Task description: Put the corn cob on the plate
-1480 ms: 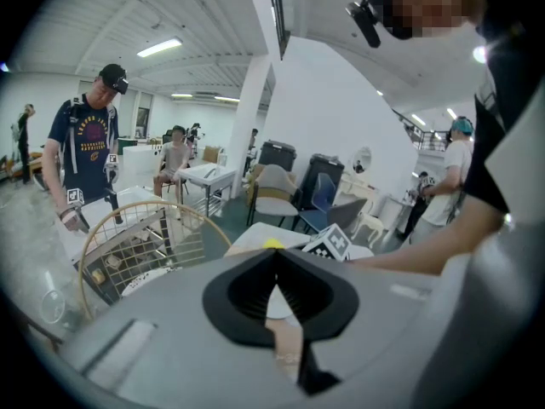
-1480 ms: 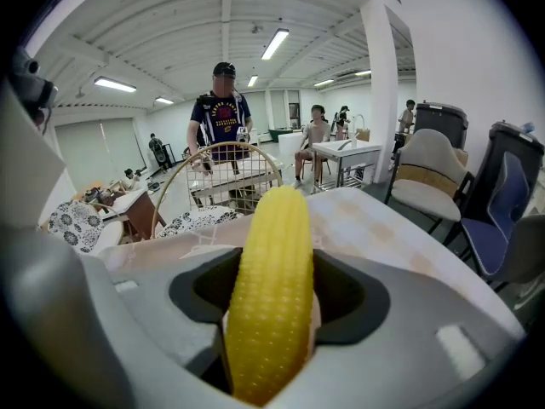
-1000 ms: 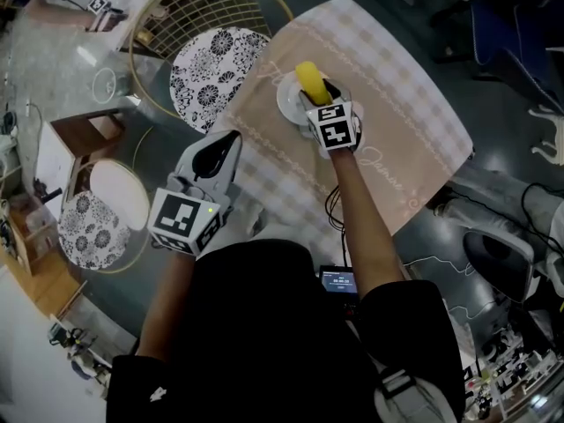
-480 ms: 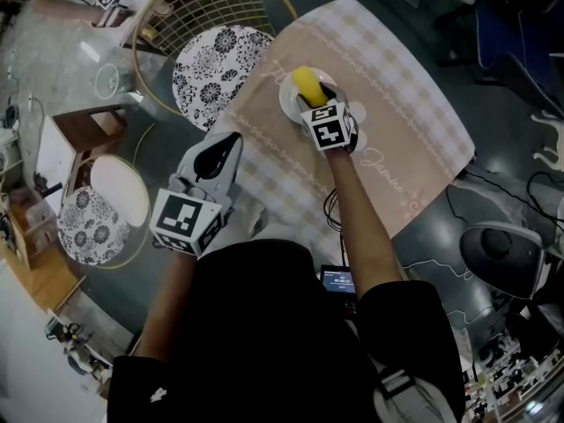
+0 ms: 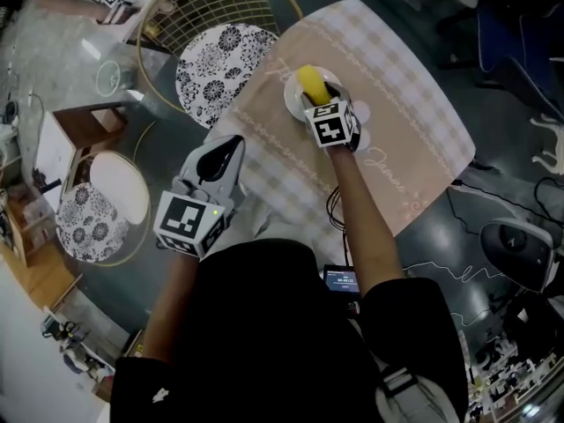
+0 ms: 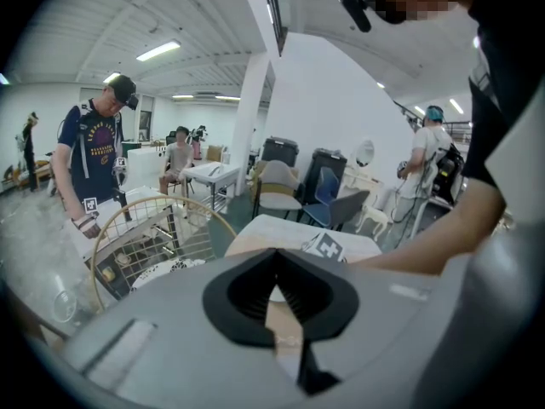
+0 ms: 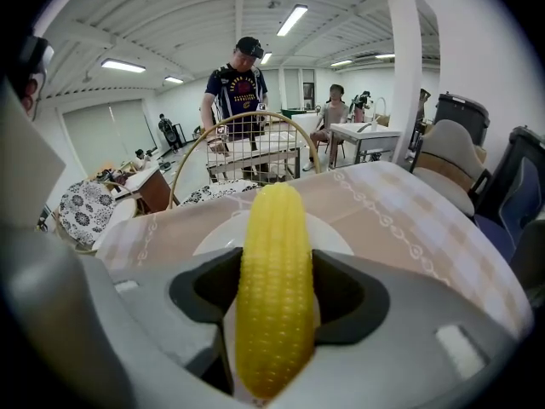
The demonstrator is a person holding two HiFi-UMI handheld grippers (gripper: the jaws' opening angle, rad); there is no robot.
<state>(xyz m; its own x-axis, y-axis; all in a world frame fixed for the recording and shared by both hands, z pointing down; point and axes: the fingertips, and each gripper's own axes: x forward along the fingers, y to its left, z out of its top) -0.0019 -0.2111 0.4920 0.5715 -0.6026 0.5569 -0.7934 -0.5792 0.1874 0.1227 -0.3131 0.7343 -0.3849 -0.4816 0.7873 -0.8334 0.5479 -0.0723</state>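
Observation:
A yellow corn cob (image 7: 272,288) sits between the jaws of my right gripper (image 7: 274,301), which is shut on it. The cob points forward over a small white plate (image 7: 334,239) on the beige checked tablecloth. From the head view the corn cob (image 5: 310,81) hangs above the plate (image 5: 292,100), with the right gripper (image 5: 315,97) just behind it. My left gripper (image 5: 222,155) hovers off the table's near left edge, jaws closed with nothing between them; the left gripper view confirms this (image 6: 277,301).
A gold wire chair (image 5: 211,7) with a floral cushion (image 5: 218,60) stands left of the table (image 5: 414,122). A second floral seat (image 5: 84,223) and a wooden stool (image 5: 84,135) lie farther left. Several people stand in the background (image 7: 240,92).
The right gripper with the corn cob has edged slightly forward and stays over the plate. The left gripper has hardly moved.

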